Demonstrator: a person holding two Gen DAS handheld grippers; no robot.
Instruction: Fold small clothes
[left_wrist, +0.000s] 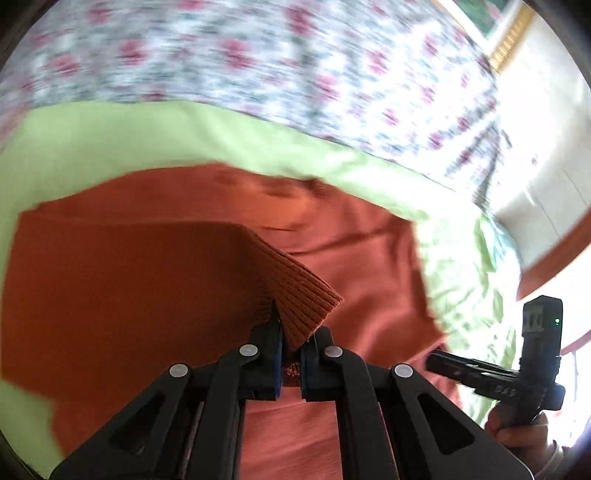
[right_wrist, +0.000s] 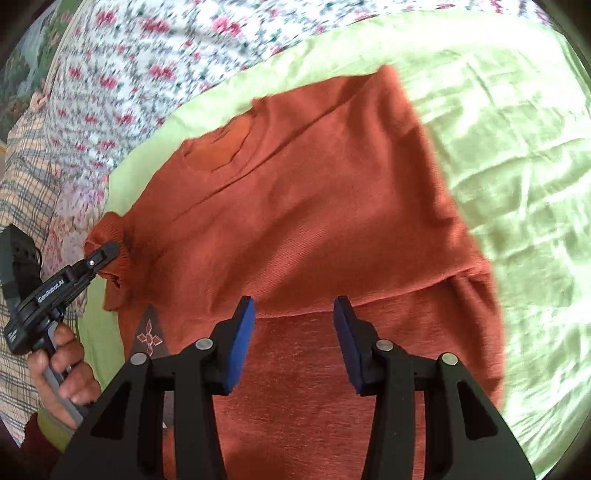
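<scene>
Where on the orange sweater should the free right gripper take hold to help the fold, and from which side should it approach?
The right gripper hangs open over the orange sweater. Probably best is the right-hand side edge, where the cloth lies flat on the green sheet. Come from that side, low, one finger slipping under the edge. The left gripper already pinches the ribbed cuff.

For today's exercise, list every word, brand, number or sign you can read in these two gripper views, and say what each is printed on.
"GenRobot.AI": white lettering on the side of the left gripper, seen in the right wrist view.
Embossed letters on the right gripper body in the left wrist view: too blurred to read.
Dark patch on the orange sweater: a red cross-shaped motif, no words.
</scene>
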